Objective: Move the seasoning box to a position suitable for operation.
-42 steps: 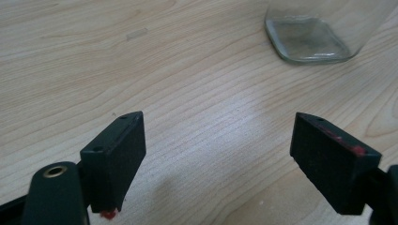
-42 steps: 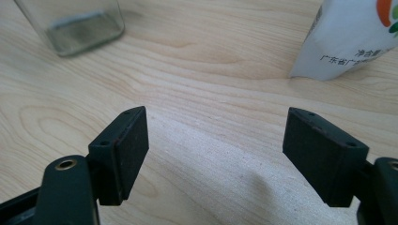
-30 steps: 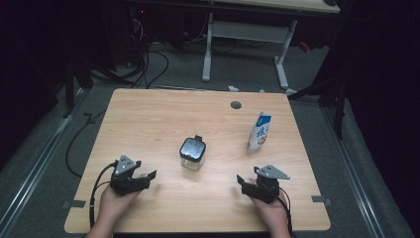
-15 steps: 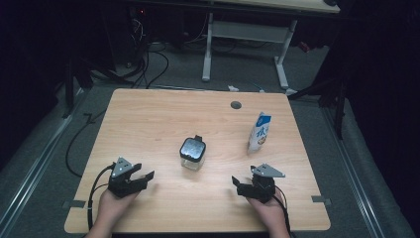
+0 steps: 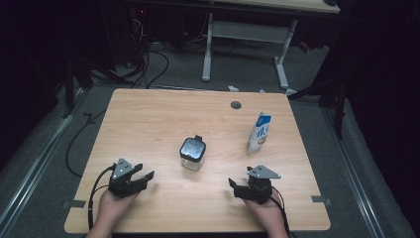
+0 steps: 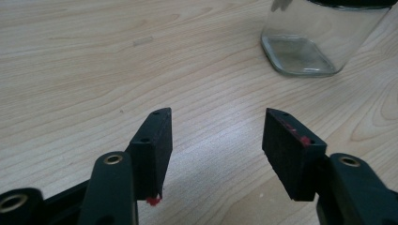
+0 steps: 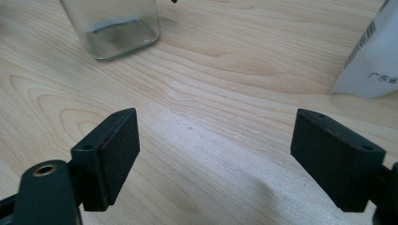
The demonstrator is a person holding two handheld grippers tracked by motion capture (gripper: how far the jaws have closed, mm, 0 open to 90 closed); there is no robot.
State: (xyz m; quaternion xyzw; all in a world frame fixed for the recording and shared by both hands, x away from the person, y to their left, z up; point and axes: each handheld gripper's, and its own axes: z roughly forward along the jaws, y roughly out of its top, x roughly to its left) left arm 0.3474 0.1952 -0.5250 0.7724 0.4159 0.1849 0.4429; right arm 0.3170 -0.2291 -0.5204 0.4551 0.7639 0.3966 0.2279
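Observation:
A square glass jar (image 5: 192, 153) with a black lid stands near the middle of the wooden table (image 5: 148, 119); it looks empty in the left gripper view (image 6: 313, 40) and the right gripper view (image 7: 112, 26). A white and blue carton (image 5: 259, 133) stands upright to the jar's right, its lower corner showing in the right gripper view (image 7: 371, 61). My left gripper (image 5: 147, 179) rests near the front left, open, nothing between its pads (image 6: 152, 145). My right gripper (image 5: 234, 187) rests near the front right, open wide and empty, pads (image 7: 110, 150) apart.
A round cable hole (image 5: 236, 105) sits near the table's far edge. Beyond the table a white desk frame (image 5: 245, 37) and cables (image 5: 148, 59) stand on the dark floor. Grey tape marks (image 5: 319, 200) lie at the front corners.
The right gripper has shifted a little to the left and nearer the front edge. The left gripper has barely moved. The jar and carton stay put.

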